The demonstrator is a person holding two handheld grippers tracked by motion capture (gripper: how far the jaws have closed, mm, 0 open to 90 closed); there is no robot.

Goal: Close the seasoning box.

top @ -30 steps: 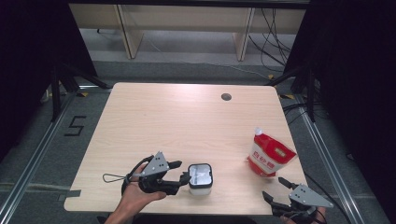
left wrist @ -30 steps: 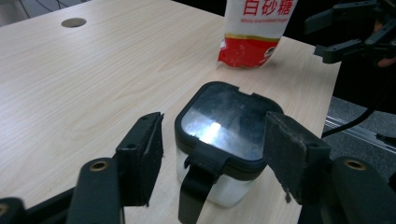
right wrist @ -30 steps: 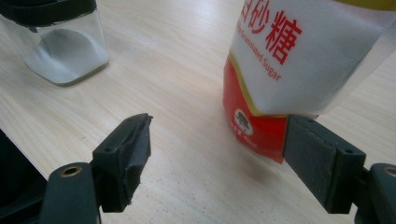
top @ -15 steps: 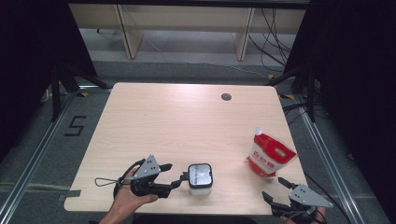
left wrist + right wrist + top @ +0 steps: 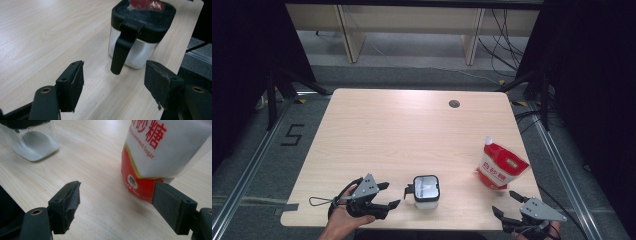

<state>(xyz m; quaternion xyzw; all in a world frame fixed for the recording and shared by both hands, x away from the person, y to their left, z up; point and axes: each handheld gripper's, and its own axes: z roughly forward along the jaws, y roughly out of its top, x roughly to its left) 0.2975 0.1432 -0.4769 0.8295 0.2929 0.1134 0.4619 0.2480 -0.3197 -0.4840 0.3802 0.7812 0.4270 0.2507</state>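
A glass jar point(image 5: 427, 190) with a black lid and a black side handle point(image 5: 122, 45) stands near the table's front edge, white powder in its bottom point(image 5: 35, 142). My left gripper point(image 5: 391, 194) lies just left of it, apart from the handle. Its jaws have just been opening and stand open with nothing between them point(image 5: 115, 76). A red and white sugar pouch point(image 5: 501, 167) stands upright at the right. My right gripper point(image 5: 505, 202) sits open just in front of the pouch point(image 5: 162, 152), its pads point(image 5: 172, 207) apart from it.
A round cable hole point(image 5: 454, 104) sits at the far right of the wooden table point(image 5: 402, 130). Both hands are at the table's near edge. Beyond the far edge stand cabinet legs and loose cables on the floor; a "5" mark point(image 5: 292, 135) is taped left.
My left gripper has drawn back leftward from the jar's handle toward the near edge, and its jaws have spread wider. The jar, pouch and right gripper stay put.
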